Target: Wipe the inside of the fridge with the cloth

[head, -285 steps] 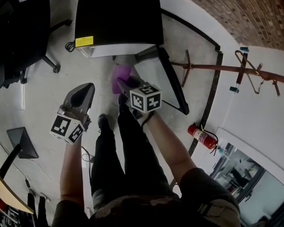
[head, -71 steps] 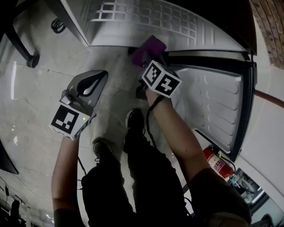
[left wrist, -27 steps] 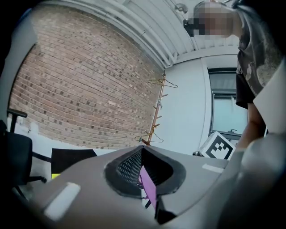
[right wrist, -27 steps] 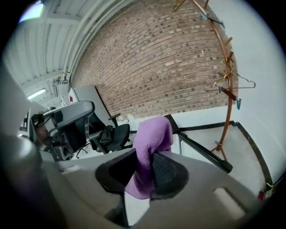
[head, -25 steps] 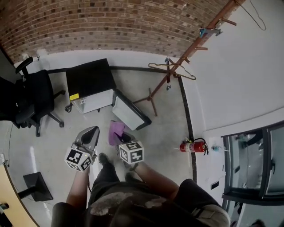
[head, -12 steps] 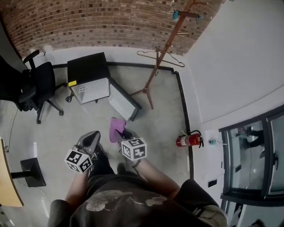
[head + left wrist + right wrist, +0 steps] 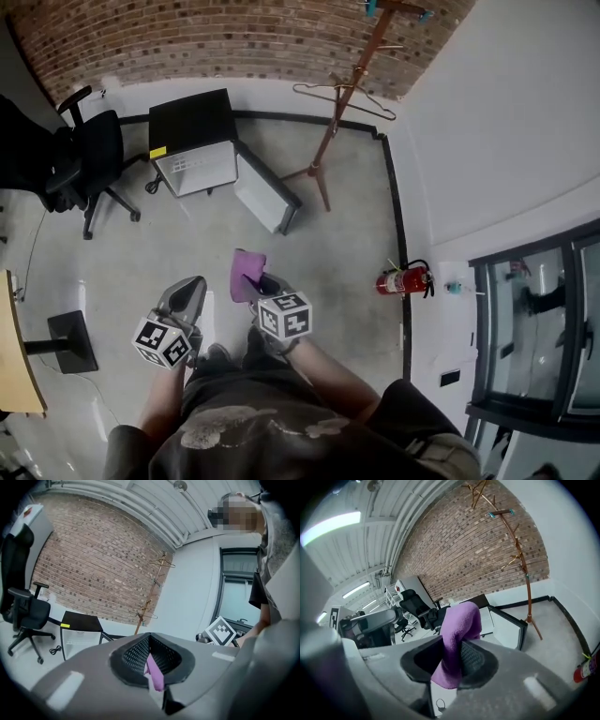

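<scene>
Person now stands well back from the fridge (image 7: 192, 141), door (image 7: 265, 195) open; right gripper (image 7: 257, 281) still clamps the cloth (image 7: 246, 270) far from it, left gripper (image 7: 192, 289) closed, idle, so wiping looks over.

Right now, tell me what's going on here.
A person holds a gripper in each hand. The right gripper has its fingers shut on a purple cloth, which sticks up out of them. The left gripper looks shut and carries nothing. The small black fridge sits near the brick wall with its door open. The person stands well away from it, so no wiping is under way.
</scene>
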{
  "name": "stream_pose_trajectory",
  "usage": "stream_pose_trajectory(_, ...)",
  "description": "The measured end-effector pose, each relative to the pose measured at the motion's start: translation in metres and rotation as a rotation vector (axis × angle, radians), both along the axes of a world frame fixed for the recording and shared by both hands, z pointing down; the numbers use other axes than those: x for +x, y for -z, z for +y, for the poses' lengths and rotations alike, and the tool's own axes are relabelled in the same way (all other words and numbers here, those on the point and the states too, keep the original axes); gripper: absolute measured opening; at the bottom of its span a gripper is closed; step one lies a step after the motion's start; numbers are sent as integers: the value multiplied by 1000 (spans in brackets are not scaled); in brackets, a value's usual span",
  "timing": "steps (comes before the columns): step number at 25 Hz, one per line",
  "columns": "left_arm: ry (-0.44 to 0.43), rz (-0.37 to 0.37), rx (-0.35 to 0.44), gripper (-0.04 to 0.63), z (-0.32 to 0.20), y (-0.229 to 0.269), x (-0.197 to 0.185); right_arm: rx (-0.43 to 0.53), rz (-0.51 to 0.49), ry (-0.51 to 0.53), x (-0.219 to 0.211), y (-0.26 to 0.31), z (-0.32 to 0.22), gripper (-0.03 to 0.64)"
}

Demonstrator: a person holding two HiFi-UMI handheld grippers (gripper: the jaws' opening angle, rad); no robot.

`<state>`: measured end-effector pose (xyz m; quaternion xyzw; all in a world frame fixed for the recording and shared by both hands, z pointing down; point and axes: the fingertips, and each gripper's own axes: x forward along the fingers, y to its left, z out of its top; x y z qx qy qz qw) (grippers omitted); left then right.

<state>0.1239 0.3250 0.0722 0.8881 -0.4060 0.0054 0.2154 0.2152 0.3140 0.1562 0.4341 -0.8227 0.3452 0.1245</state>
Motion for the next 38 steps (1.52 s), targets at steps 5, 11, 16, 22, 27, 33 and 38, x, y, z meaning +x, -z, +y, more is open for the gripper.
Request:
stream_pose_trajectory(5,18,17,36,17,-13,13,2,-15,11,45,-10,-2,7,74)
stream_pose_trajectory(11,36,49,66,17,1,19,-18,40,14,19,-18,11,4,74)
stream_pose_trajectory(16,32,37,39,17,47,8,-55,70,50,-16,-26,24,27,72)
stream_pose_trajectory(22,100,100,-6,17,100,5,-119,63,85,-9,-57,24,83,72)
stream_pose_trajectory(27,98,98,37,17,136,17,-148,75,94,-22,-80,31,121,72)
stream_pose_trajectory(33,78,123,66,17,175,29,-156,79,111,-14,-97,37,168,72)
stream_pose_trajectory(38,68,108,112,17,194,32,-169,70,134,-17,-108,25,188,72)
